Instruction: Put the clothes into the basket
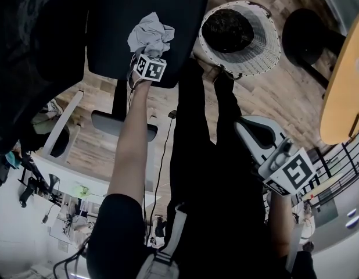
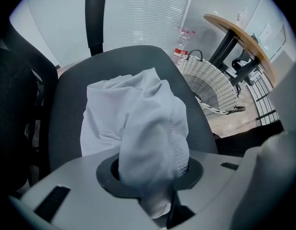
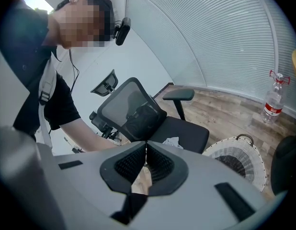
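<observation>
Fingers of the left gripper [image 2: 155, 181] are clamped on a pale grey garment [image 2: 138, 123] on the chair seat [image 2: 66, 104].
A bunched fold of the garment is pinched between them, while the rest lies crumpled on the black seat. The white wicker basket [image 1: 272, 45] stands on the wooden floor [image 1: 295, 92] just beside the chair. The right gripper [image 3: 146, 150] is well apart from both, its fingers closed together on nothing.
</observation>
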